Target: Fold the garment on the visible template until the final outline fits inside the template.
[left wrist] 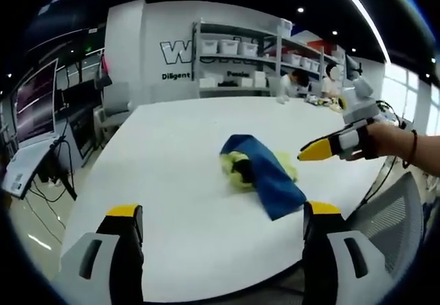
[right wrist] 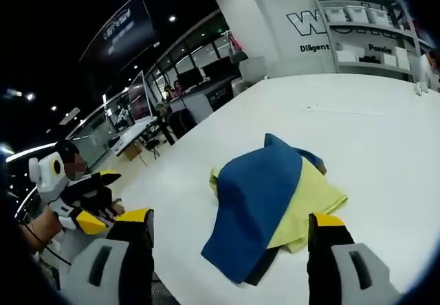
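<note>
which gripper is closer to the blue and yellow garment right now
Right. The right gripper hovers just beside the garment; the left gripper sits back past the table edge.

bright ceiling spotlights, soft shadows, fisheye warping, blurred edges

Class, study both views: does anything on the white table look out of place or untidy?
Yes. The blue and yellow garment lies bunched in a crumpled heap on the white table, edges askew rather than flat. No folding template is visible around it.
</note>
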Demonstrator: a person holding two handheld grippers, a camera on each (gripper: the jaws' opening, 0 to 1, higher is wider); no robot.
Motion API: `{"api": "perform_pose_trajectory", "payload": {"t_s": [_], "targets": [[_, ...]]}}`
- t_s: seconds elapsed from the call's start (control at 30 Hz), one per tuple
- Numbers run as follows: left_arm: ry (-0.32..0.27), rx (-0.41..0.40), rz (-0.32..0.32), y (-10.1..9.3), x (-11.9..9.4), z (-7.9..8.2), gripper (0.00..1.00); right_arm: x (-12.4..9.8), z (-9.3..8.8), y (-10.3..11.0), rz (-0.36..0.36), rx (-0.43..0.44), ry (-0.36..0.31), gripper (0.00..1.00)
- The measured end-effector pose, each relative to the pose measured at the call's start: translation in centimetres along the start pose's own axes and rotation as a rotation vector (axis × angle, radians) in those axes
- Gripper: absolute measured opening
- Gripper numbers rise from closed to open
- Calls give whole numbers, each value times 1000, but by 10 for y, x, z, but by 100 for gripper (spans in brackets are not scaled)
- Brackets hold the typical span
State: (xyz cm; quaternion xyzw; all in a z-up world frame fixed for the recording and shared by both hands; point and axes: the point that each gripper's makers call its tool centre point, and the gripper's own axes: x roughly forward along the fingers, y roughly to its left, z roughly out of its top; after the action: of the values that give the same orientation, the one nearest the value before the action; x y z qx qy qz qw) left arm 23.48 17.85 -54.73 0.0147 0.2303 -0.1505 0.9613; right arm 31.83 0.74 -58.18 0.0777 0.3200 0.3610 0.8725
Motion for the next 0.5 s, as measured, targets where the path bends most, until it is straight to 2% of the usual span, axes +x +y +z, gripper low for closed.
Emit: {"api": "perform_pose_trajectory", "payload": {"t_s": [0.17, 0.5], "targets": [[1, -21, -2, 1, 0, 0, 95, 16, -7, -2, 43, 18, 24, 91], [0, 3, 10, 2, 0, 0, 92, 35, -13, -2, 128, 83, 21, 87]]}}
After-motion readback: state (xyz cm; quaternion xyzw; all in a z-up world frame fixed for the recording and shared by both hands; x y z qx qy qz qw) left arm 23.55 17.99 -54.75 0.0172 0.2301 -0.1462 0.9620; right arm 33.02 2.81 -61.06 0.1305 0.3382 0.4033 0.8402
